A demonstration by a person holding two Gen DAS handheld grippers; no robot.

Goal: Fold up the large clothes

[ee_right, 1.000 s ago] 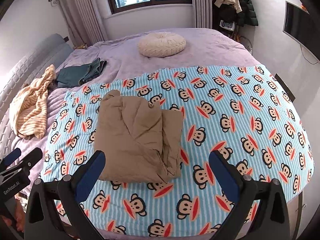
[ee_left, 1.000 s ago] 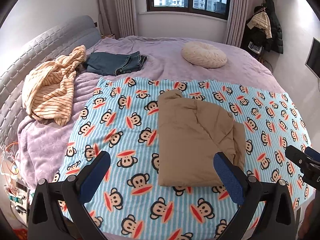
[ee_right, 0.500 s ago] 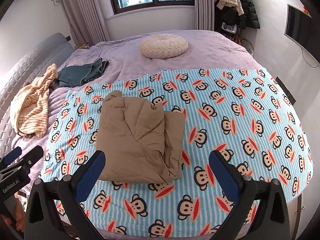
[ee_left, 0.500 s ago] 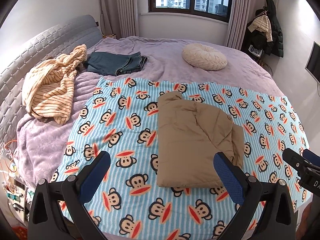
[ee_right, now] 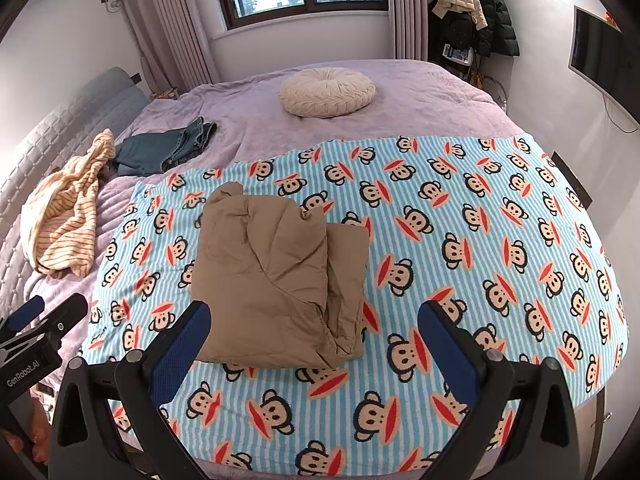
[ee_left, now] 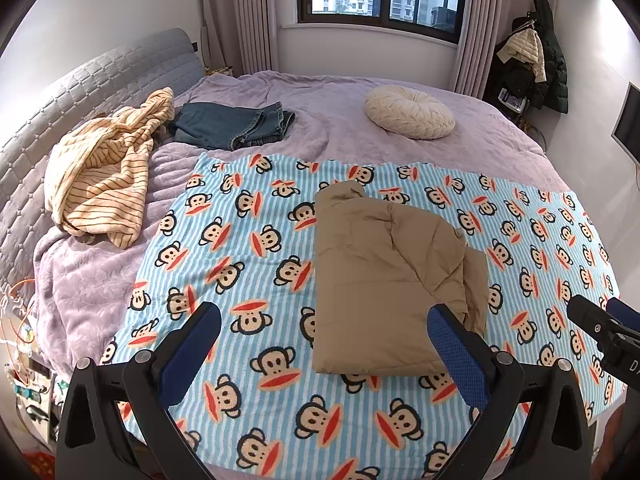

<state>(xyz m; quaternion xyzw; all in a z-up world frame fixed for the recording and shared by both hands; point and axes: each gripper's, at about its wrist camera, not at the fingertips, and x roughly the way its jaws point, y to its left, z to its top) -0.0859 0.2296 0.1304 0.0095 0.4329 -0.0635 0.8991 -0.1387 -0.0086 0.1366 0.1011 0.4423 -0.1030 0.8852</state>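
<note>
Folded tan jacket (ee_left: 384, 280) on monkey-print sheet (ee_left: 248, 248), long axis toward window, collar far end. Left tool (ee_left: 324, 344), right tool (ee_right: 314, 340) spread wide, empty.

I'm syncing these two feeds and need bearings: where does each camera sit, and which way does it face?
Left wrist: on the left claw, above the near bed edge, facing the window; its open blue-padded fingers frame the folded tan padded jacket; the right claw pokes in at the right edge.
Right wrist: on the right claw, aimed likewise; the left claw shows at the left edge.
Shared: jacket, monkey-print striped blanket, round cream cushion, folded blue jeans.
</note>
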